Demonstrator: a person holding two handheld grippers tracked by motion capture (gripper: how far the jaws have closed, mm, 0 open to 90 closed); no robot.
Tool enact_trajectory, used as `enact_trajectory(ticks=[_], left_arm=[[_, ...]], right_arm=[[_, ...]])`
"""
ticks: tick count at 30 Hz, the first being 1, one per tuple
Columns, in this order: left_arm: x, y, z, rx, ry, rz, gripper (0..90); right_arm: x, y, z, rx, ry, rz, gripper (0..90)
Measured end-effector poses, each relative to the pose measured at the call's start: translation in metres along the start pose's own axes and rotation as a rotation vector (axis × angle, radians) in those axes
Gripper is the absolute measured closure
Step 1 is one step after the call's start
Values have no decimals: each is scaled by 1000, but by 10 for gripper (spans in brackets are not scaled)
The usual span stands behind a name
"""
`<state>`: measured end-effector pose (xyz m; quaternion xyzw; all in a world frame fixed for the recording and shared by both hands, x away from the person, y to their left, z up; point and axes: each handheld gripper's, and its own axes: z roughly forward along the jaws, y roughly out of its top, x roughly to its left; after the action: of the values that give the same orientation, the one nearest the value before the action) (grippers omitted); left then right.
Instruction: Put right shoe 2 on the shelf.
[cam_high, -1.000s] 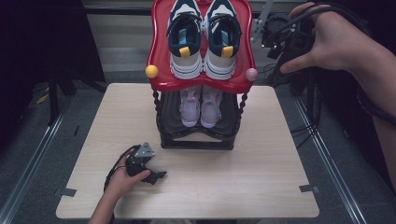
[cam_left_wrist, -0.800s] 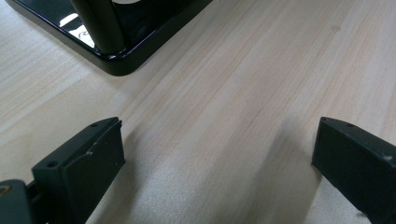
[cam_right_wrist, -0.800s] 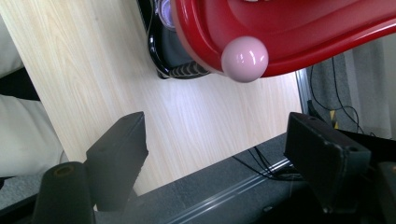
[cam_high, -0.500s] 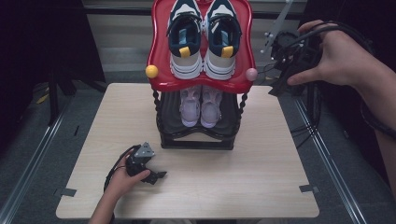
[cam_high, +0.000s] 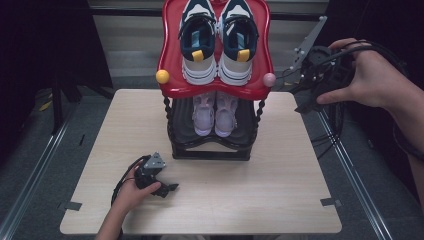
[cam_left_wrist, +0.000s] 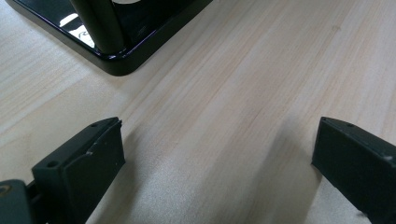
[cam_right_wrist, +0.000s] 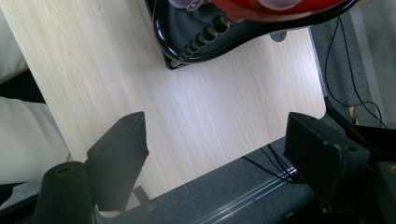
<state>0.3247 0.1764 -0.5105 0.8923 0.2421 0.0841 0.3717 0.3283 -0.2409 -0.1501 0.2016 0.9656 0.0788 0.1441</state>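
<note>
The left gripper (cam_high: 167, 188) is lying low on the wooden table (cam_high: 280, 200), in front of and to the left of the two-tier shoe rack (cam_high: 214, 85), its jaws standing wide apart with nothing between them (bare wood shows in the left gripper view). On the rack, a navy-and-white pair of sneakers (cam_high: 216, 40) is sitting on the red top shelf (cam_high: 170, 55), and a pale lilac pair (cam_high: 215, 112) is sitting on the black lower shelf (cam_high: 247, 120). To the right of the rack, level with its top shelf, the right gripper (cam_high: 305, 97) is hovering above the table's right edge, its jaws also spread and holding nothing.
</note>
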Motion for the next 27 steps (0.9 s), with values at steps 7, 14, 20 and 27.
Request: enact_trajectory(ticks=[7, 14, 20, 27], left_arm=[[0, 0, 0, 2, -1, -1, 16], [0, 0, 0, 2, -1, -1, 16], [0, 0, 0, 3, -1, -1, 16], [0, 0, 0, 2, -1, 0, 16]], right_arm=[[3, -10, 9, -8, 8, 16, 210], [5, -20, 20, -9, 21, 22, 213], [7, -27, 26, -21, 27, 36, 210], [8, -35, 38, -23, 31, 45, 210]])
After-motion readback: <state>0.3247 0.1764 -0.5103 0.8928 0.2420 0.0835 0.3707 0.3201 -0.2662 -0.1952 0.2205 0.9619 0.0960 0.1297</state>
